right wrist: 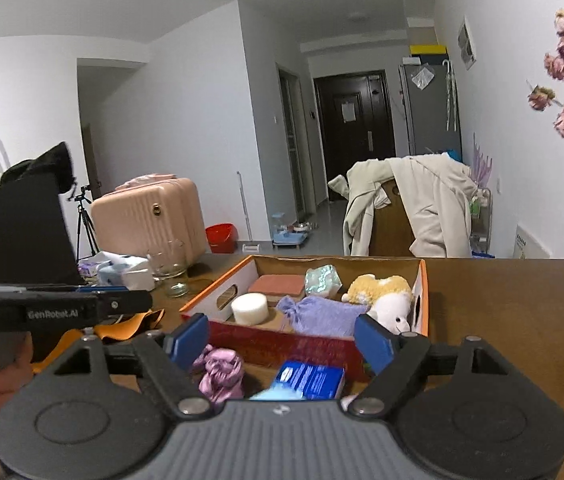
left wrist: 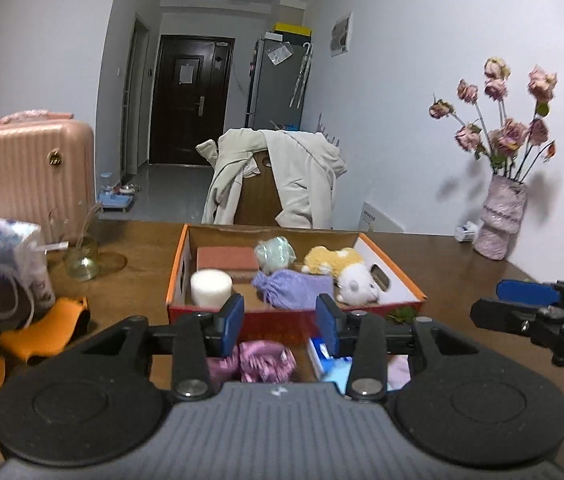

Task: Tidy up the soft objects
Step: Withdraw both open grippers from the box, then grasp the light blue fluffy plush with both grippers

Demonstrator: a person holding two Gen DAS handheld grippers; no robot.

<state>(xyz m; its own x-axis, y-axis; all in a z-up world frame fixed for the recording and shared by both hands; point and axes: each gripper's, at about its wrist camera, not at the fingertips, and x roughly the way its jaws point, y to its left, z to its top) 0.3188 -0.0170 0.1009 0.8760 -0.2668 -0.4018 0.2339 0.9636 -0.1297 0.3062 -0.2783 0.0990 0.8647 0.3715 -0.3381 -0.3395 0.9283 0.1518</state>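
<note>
1. Firstly, at the far left of the wooden table (left wrist: 461, 276) stand a white plastic bag (left wrist: 10, 256) with blue print and a clear glass jar (left wrist: 82, 264); near the front edge lies a folded orange cloth (left wrist: 54, 320), smooth and thin.
2. The left gripper (left wrist: 280, 316) has its blue pads apart and nothing is pressed between them; it is empty.
3. Just below it, on the table in front of the box, lies a crumpled pink satin pouch (right wrist: 222, 372), shiny and wrinkled.
4. The shallow cardboard box (left wrist: 178, 268) has orange edges and a red front wall; its long axis runs from left to right across the table.
5. Inside it, from left to right: a white foam cylinder (left wrist: 210, 287) standing upright, a flat terracotta sponge block (left wrist: 228, 259) behind it, a pale green crinkled bundle (left wrist: 276, 253), a lilac terry pouch (left wrist: 293, 288) with its tied neck pointing left, and a fluffy yellow plush (left wrist: 331, 259) with a white plush (left wrist: 357, 286) in front of it.
6. A blue tissue pack (right wrist: 309, 378) lies in front of the box.
7. The right gripper (right wrist: 282, 340) is spread wide and empty.
8. At the far right stands a ribbed pink vase (left wrist: 499, 220) with dried roses.
</note>
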